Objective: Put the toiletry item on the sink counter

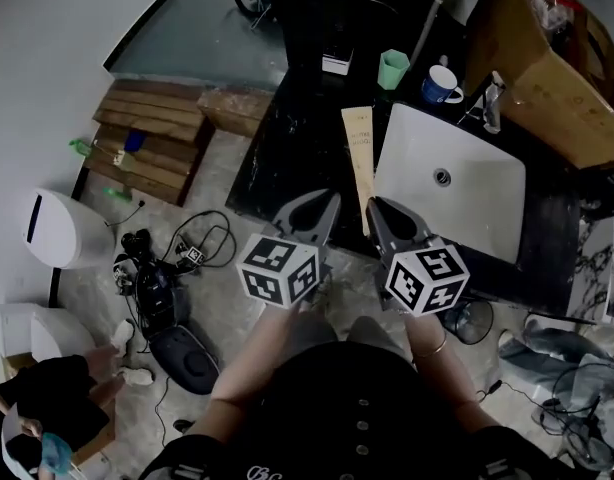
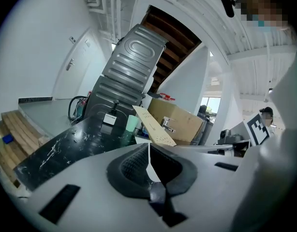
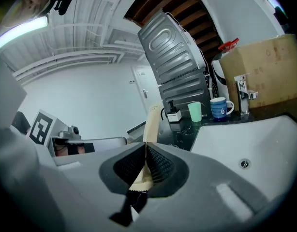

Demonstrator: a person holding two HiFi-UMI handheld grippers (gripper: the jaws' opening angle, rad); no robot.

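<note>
Over the counter's (image 1: pixel 287 158) front edge, the left tongs (image 1: pixel 333 202) hang pressed together, seemingly empty and spare. One long beige packet (image 1: pixel 359 153) stretches above the counter, left of the basin (image 1: pixel 467 208), its near end pinched by the right tongs (image 3: pixel 145 148), probably to lay it flat. Behind stand one green cup (image 1: pixel 393 69) and one blue mug (image 1: pixel 440 85).

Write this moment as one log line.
right tool: shut on long beige flat packet | left tool: shut | packet: over black counter beside white sink
</note>
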